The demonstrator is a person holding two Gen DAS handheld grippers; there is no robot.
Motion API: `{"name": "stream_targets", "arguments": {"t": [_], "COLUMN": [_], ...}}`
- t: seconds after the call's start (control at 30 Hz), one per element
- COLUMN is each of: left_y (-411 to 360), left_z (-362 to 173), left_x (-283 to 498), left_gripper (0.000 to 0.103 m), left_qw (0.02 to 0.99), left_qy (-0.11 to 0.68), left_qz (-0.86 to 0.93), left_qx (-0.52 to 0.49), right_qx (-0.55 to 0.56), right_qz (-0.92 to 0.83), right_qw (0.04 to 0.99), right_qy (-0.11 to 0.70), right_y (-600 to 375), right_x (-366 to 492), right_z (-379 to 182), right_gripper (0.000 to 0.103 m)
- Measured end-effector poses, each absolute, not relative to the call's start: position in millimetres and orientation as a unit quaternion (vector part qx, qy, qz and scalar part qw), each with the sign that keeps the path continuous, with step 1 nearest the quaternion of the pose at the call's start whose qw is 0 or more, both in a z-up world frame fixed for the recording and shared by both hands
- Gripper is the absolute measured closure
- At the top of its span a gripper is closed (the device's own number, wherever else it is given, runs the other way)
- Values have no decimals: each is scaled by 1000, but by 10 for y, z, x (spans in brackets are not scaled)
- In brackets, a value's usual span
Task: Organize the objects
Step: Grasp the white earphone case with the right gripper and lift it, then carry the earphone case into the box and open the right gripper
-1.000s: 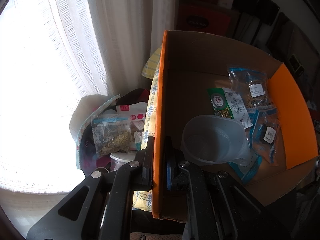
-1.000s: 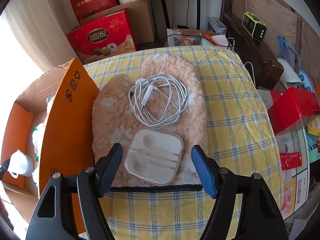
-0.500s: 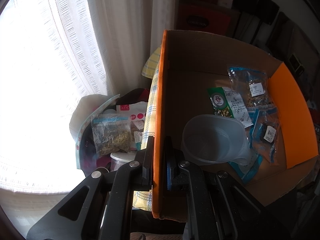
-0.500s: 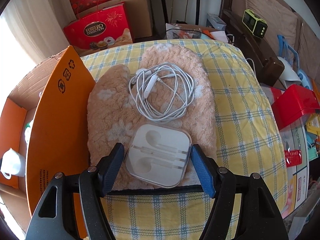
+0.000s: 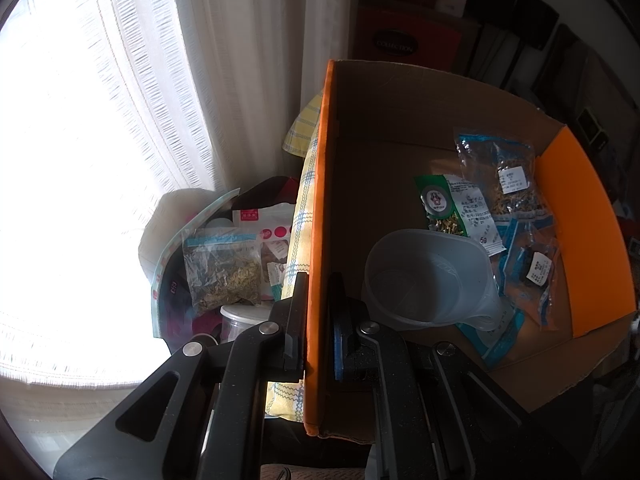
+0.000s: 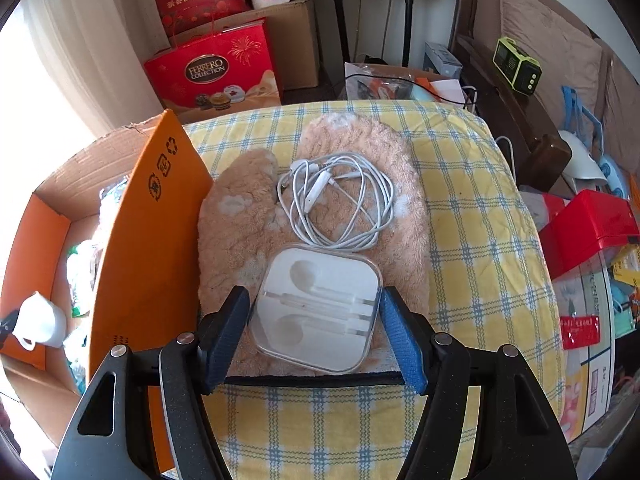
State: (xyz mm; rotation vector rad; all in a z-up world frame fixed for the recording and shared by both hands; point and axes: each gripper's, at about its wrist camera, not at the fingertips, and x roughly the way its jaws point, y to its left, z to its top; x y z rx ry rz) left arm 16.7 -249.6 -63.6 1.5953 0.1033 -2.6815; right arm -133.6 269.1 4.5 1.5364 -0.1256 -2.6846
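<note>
Right wrist — claw (image 6: 316,332) nearer case (image 6: 318,312)

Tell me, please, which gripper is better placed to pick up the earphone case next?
The right gripper: its open fingers already straddle the clear earphone case on the plush mitt. The left gripper is clamped on the orange box flap, holding it.

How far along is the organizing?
Done: the measuring cup and several packets lie in the cardboard box. In hand: the left gripper is clamped on the box's orange flap; the right gripper, open, straddles the earphone case. Left: case and earphones both lie on the plush mitten.
</note>
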Motion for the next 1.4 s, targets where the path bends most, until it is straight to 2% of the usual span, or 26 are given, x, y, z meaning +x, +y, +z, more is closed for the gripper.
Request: {"name": "stream_targets", "arguments": {"t": [0.37,0.73,1.07,1.4], "left_y": [-2491,-2492,-2481,-2471], "left_z": [-624,-622,-617,-615], "left_x": [169,169,168,168], "left_gripper": [94,94,94,94], "left_qw": [10,9,9,9], "left_qy": [32,34,35,35], "left_qz": [-859,-859,-860,-860], "left_qx": [510,510,510,509], "right_qx": [472,458,489,531], "right_qz": [-880,-880,-845,-813], "right_qw": [52,126,206,228], "right_qy": [-25,25,68,74], "right_y": [2555,1730,894,587], "right_x": [-1338,-1443,-1287,-1313], "right_z": [547,867,511,151], "right_gripper": [35,35,35,34]}}
